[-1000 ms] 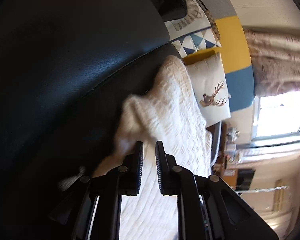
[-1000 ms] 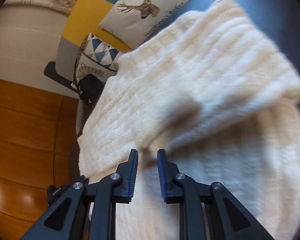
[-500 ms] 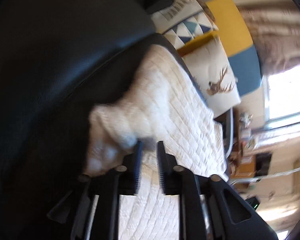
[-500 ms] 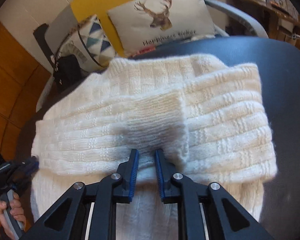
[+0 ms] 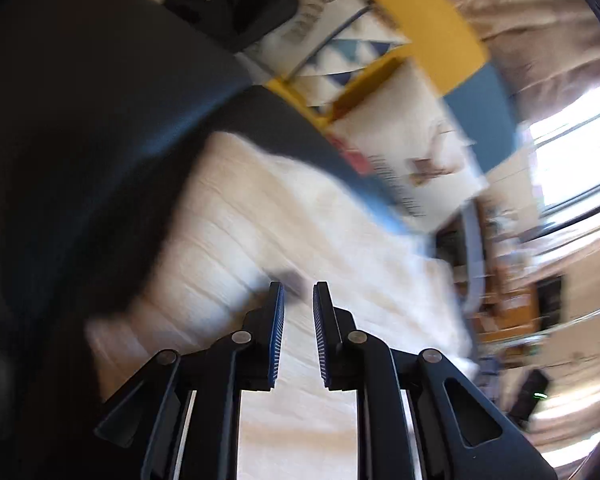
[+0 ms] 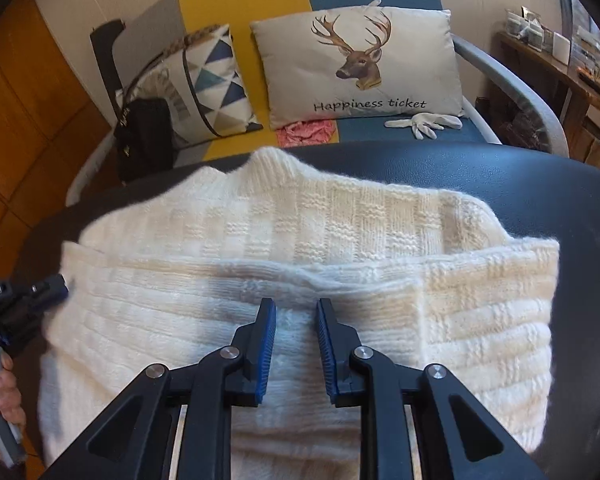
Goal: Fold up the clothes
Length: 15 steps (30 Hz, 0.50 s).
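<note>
Looking along my right gripper (image 6: 295, 322), I saw its jaws opening, pads apart above the cream knit sweater (image 6: 340, 224) with nothing pinched. That sweater lay folded across the black table (image 6: 500, 176), collar toward the far edge. My left gripper (image 5: 299, 304), blurred, hung slightly parted over the knit, gripping nothing I could see.

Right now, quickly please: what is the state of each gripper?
Left gripper: slightly open, nothing held, over the sweater.
Right gripper: jaws opening, nothing between them.
</note>
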### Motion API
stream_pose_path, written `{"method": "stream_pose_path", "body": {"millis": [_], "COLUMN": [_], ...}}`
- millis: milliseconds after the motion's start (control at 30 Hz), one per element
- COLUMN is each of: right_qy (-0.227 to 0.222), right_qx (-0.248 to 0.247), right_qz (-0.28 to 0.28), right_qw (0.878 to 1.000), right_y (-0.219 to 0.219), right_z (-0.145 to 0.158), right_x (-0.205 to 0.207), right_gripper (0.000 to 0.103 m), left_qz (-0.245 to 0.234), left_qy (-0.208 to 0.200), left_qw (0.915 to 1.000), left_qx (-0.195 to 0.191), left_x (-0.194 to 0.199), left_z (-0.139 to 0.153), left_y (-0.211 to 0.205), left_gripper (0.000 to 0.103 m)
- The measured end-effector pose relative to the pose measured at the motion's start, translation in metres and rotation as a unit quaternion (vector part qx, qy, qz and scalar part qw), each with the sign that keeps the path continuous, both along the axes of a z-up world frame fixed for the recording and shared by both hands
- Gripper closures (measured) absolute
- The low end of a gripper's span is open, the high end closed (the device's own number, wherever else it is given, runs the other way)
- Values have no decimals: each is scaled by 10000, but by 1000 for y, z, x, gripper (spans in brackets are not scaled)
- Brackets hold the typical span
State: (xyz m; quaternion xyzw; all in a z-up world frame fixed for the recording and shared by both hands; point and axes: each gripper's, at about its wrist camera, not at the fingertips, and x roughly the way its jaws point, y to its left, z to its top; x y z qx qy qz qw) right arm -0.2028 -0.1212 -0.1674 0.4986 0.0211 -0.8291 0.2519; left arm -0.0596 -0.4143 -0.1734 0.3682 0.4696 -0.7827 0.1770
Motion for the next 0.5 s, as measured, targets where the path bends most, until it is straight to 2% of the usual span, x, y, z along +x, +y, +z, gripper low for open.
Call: {"method": "stream_pose_path", "body": {"millis": [133,167,300,400,467,500], "right_qy": [233,291,543,617,512,429], "right_qx": [246,259,-77,3,262,424], "right_qz": [148,188,673,1064,1136,1139], "right_qw": [9993,9991,9962,9924,9919,9917], "right_y": [-4,-7,-33,-62,-78,-85], "right_z": [2,7,29,28,15,6], "right_x": [8,10,22,28,26,24], "right_gripper": [83,83,81,81,81,81], "left_qz": [44,21,-64,-24,115,83], "left_qy": [171,277,517,250,-84,-8], "left_qw": [9995,9994,9986,9996,9998,9998], "left_qx": [262,223,110,116,114,173], "left_x": [5,5,-5,-20,-23,-22], "left_z": [-1,5,19,14,3,0], "left_y": [-11,-10,-12,-18,-26,-29], "left_gripper": [91,91,90,90,90,90]}}
